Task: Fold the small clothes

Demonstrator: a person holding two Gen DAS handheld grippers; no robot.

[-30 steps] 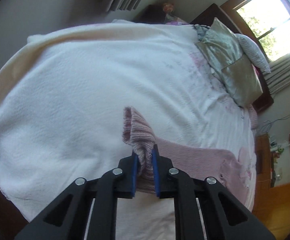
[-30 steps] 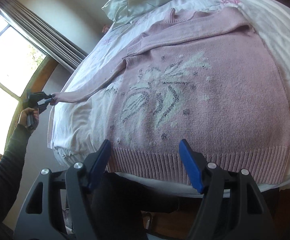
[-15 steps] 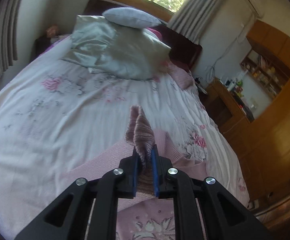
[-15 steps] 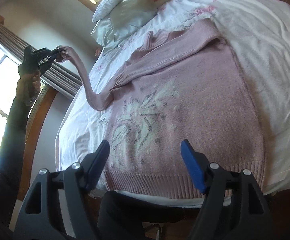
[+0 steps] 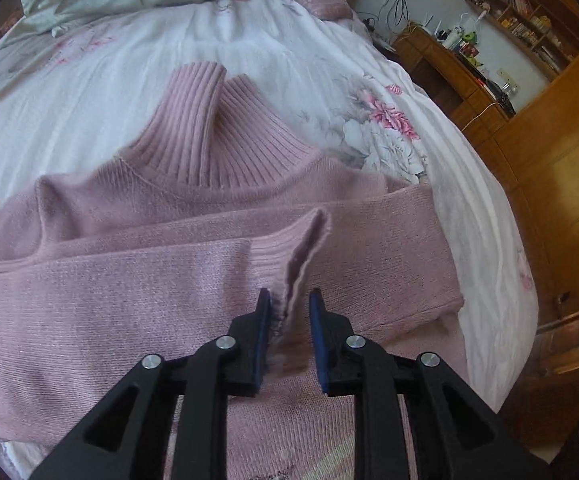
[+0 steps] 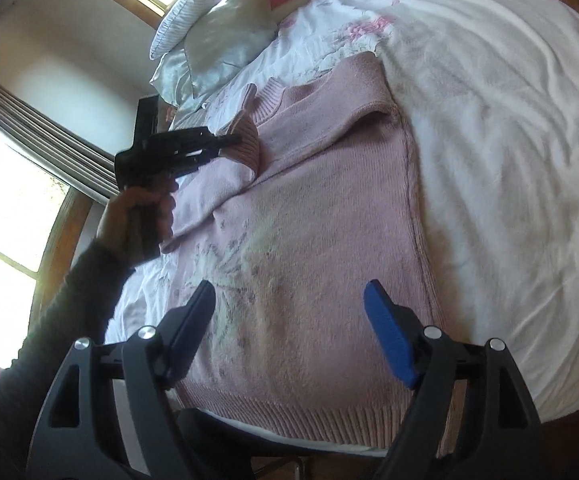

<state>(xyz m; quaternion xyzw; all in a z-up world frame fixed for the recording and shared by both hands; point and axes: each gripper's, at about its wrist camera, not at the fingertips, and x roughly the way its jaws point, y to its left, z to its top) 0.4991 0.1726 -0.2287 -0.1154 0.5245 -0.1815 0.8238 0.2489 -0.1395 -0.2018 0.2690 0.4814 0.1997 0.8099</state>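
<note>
Pink sweater flat on bed. Left gripper jaws parted slightly, sleeve cuff loose between them. Right gripper spread wide, empty, near hem.

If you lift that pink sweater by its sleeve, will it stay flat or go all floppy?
Probably floppy: the sleeve cuff already bends and sags between the left gripper pads. The pink sweater looks thick-knitted, so likely a bit heavy, dragging behind. Its fuzzy knit should not slip easily.
</note>
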